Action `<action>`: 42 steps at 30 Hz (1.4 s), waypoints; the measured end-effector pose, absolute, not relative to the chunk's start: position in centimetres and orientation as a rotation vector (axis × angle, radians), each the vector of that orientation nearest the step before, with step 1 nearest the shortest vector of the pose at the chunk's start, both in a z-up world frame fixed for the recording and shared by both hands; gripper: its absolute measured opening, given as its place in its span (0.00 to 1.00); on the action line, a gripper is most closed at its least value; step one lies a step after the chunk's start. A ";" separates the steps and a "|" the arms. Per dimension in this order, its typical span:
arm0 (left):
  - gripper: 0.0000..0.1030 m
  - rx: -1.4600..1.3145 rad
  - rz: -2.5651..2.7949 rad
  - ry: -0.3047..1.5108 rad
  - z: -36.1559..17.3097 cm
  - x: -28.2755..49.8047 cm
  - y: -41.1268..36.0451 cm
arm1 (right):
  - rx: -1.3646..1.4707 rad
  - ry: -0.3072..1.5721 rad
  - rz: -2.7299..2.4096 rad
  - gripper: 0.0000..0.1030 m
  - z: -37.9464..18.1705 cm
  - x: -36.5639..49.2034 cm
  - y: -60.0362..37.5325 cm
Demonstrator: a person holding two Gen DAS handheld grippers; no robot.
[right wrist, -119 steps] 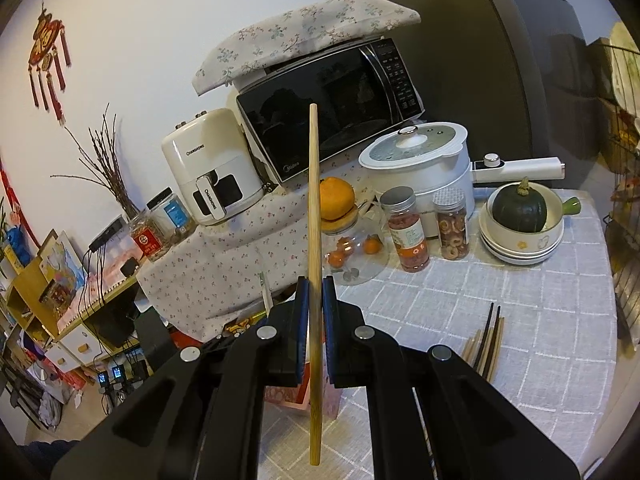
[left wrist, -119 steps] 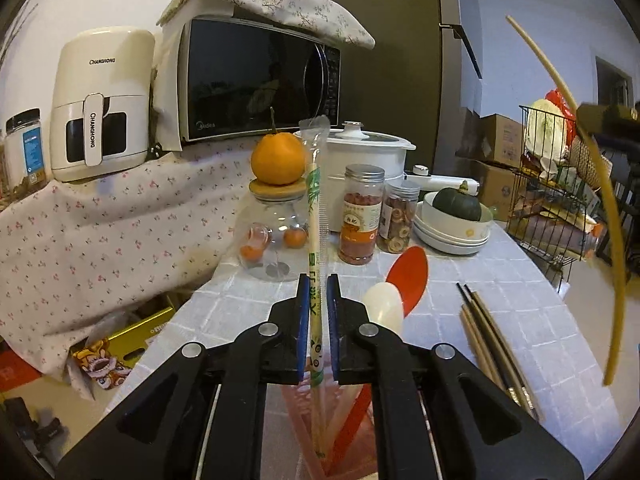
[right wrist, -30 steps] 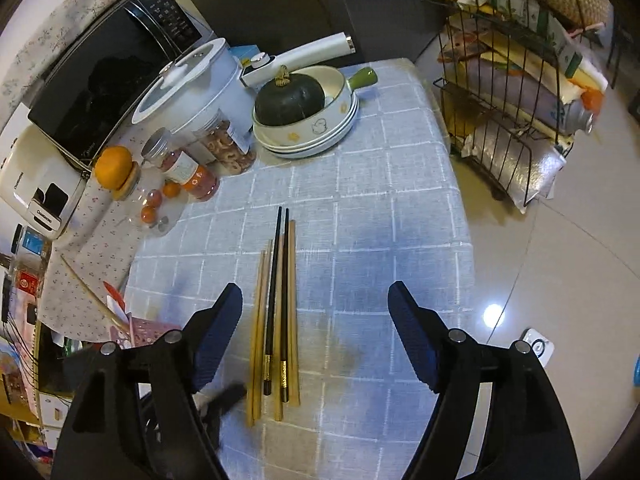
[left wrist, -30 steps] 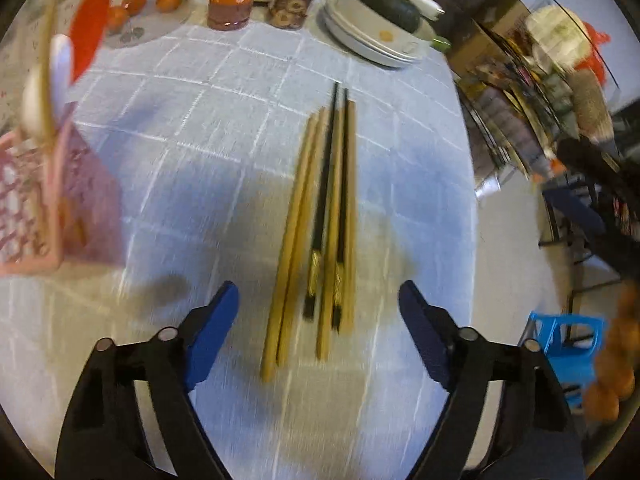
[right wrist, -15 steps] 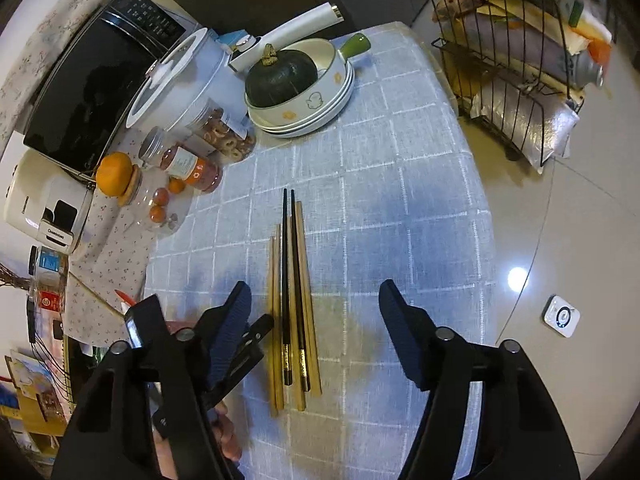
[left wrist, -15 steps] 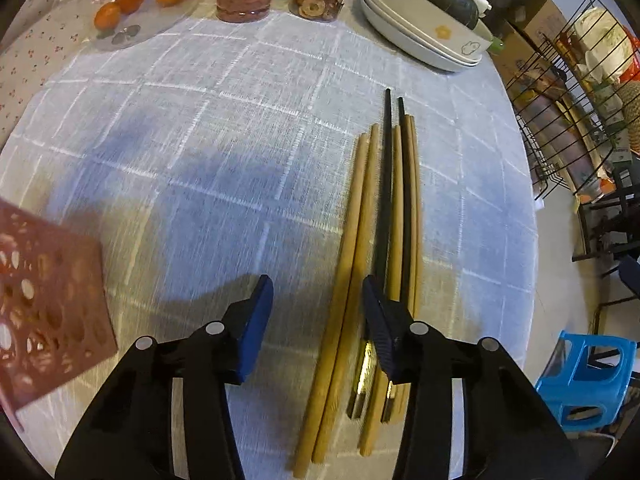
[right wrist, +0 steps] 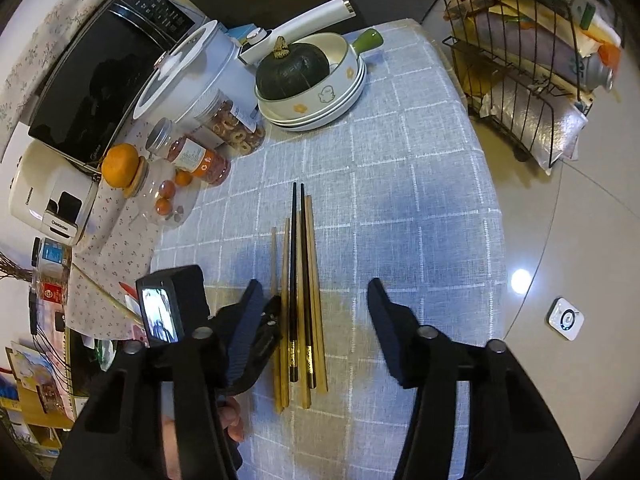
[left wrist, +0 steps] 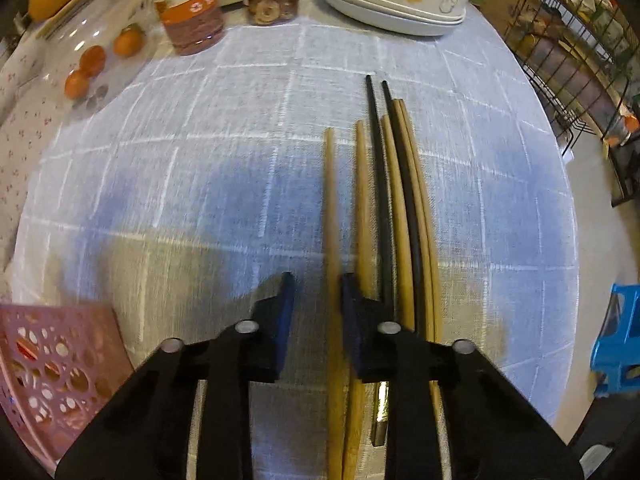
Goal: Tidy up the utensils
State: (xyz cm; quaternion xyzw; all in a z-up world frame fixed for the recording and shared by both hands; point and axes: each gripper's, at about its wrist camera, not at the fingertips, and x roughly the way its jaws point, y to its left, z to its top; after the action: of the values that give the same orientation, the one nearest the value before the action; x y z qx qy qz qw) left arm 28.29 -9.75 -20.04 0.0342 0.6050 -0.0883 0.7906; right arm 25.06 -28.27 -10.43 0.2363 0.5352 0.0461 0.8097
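Observation:
Several chopsticks, wooden and black, lie side by side on the checked tablecloth (left wrist: 224, 184), and show in the right wrist view (right wrist: 298, 280) too. My left gripper (left wrist: 318, 288) is low over their near ends with its jaws narrowed around the leftmost wooden chopstick (left wrist: 331, 208), which is split off from the rest; the jaws are not closed on it. My right gripper (right wrist: 316, 300) is open wide and empty, held above the chopsticks. The pink perforated utensil holder (left wrist: 52, 364) stands at the lower left.
Jars (right wrist: 200, 160), a glass jar with an orange on top (right wrist: 120, 166), stacked bowls holding a dark squash (right wrist: 296, 70), a white cooker (right wrist: 188, 76) and a microwave (right wrist: 96, 80) line the far side. A wire rack (right wrist: 532, 64) stands past the right edge.
My left gripper has moved down and forward onto the chopsticks and narrowed its jaws around the leftmost one, which has shifted left. The right gripper has stayed open above.

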 end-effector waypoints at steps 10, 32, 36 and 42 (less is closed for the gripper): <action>0.05 -0.079 -0.268 1.251 -18.7 26.8 -9.1 | 0.517 1.189 0.092 0.31 -12.3 25.6 -29.2; 0.06 -0.264 -0.446 0.850 -1.6 17.6 -0.8 | 0.229 1.363 0.151 0.18 -21.1 29.9 -22.7; 0.06 -0.307 -0.414 0.838 -1.6 18.2 1.9 | 0.248 1.376 0.171 0.18 -22.0 30.6 -21.8; 0.06 -0.321 -0.423 0.848 -1.8 17.8 3.2 | 0.243 1.371 0.169 0.18 -22.4 30.8 -20.4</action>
State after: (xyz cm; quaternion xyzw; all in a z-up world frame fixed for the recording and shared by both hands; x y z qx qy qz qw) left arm 17.82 3.24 -1.81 -0.1537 0.4067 -0.2026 0.8774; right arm 30.80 -20.43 -22.39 0.1116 0.6305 0.0776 0.7642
